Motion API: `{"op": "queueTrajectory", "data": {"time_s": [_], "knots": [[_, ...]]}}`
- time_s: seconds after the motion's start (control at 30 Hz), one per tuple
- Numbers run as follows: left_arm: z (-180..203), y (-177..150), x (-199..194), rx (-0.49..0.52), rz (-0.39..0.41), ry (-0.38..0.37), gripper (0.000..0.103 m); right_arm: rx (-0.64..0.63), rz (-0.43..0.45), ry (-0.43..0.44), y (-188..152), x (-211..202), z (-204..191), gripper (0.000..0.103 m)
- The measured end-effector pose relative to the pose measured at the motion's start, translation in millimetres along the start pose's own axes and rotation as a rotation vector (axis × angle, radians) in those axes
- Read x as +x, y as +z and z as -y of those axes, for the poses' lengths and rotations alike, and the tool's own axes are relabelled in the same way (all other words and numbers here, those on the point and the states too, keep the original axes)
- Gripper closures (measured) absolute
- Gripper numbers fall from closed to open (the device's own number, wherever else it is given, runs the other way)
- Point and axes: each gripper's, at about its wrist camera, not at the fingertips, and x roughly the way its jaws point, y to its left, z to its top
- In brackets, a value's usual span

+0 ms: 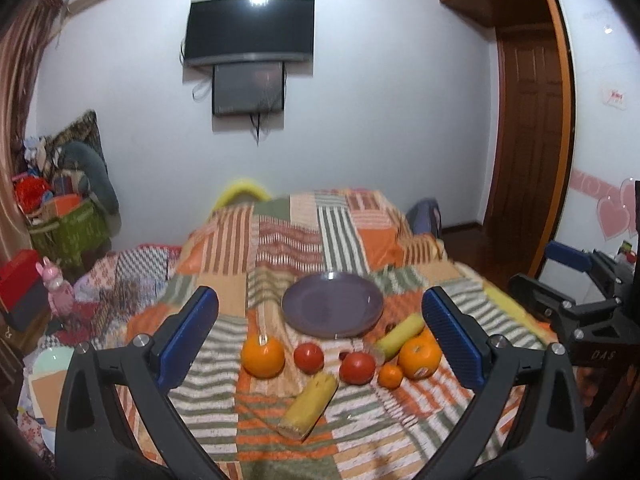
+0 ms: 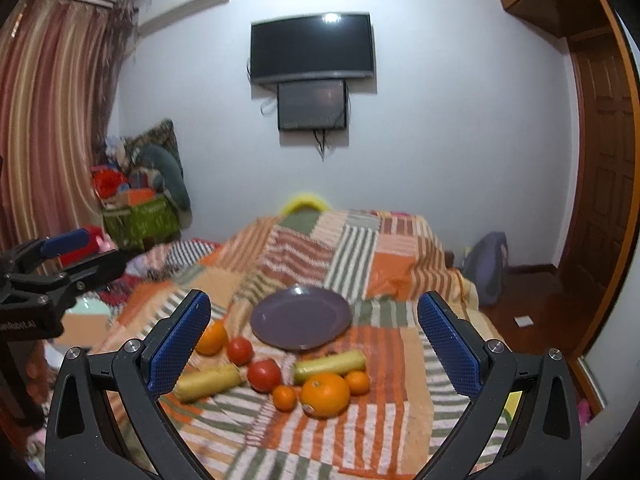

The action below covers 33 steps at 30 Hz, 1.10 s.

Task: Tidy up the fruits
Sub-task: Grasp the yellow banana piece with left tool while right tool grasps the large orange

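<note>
A purple plate (image 1: 332,306) (image 2: 301,318) lies empty on the patchwork cloth. In front of it lie two large oranges (image 1: 263,355) (image 1: 419,354), two red tomatoes (image 1: 308,357) (image 1: 357,367), small tangerines (image 1: 390,375) (image 2: 285,397) and two yellow-green bananas (image 1: 310,406) (image 1: 401,337). In the right wrist view the near orange (image 2: 325,394) sits at the front. My left gripper (image 1: 320,336) is open and empty above the fruit. My right gripper (image 2: 314,344) is open and empty, also short of the fruit.
The striped patchwork cloth (image 1: 304,240) covers a raised surface that drops off at the sides. Clutter and a green basket (image 1: 68,228) stand at the left wall. A wooden door (image 1: 528,136) and dark floor are on the right. The right gripper shows in the left wrist view (image 1: 576,292).
</note>
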Motion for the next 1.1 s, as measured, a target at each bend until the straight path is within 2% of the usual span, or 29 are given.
{"op": "queueTrajectory", "data": {"time_s": [0.13, 0.2, 0.3, 0.37, 0.43, 0.47, 0.5, 0.6, 0.7, 0.77, 1.1], "knots": [[-13, -17, 31, -0.020, -0.097, -0.001, 0.002, -0.006, -0.088, -0.015, -13, 20, 8, 0.000], [-18, -28, 49, -0.017, -0.150, 0.011, 0.011, 0.000, -0.136, -0.015, -21, 31, 13, 0.000], [-22, -43, 72, -0.020, -0.221, 0.022, 0.016, 0.014, -0.198, -0.025, -31, 43, 21, 0.001], [-26, -55, 88, -0.026, -0.273, 0.021, 0.018, 0.015, -0.224, -0.023, -35, 50, 24, 0.008], [-27, -63, 97, -0.017, -0.302, 0.016, 0.024, 0.021, -0.255, -0.011, -39, 56, 26, 0.010], [-27, -68, 103, -0.008, -0.321, 0.013, 0.028, 0.027, -0.275, 0.006, -43, 60, 28, 0.013], [-27, -71, 108, -0.005, -0.334, 0.011, 0.030, 0.028, -0.291, 0.025, -45, 63, 29, 0.022], [-26, -84, 123, -0.009, -0.395, -0.012, 0.035, 0.035, -0.345, 0.063, -54, 75, 30, 0.033], [-24, -95, 134, -0.005, -0.438, -0.027, 0.038, 0.073, -0.397, 0.103, -67, 89, 33, 0.035], [-22, -102, 141, -0.004, -0.467, -0.041, 0.039, 0.093, -0.423, 0.122, -73, 97, 35, 0.040], [-17, -124, 169, -0.012, -0.570, -0.081, 0.040, 0.137, -0.518, 0.171, -91, 126, 38, 0.040]]}}
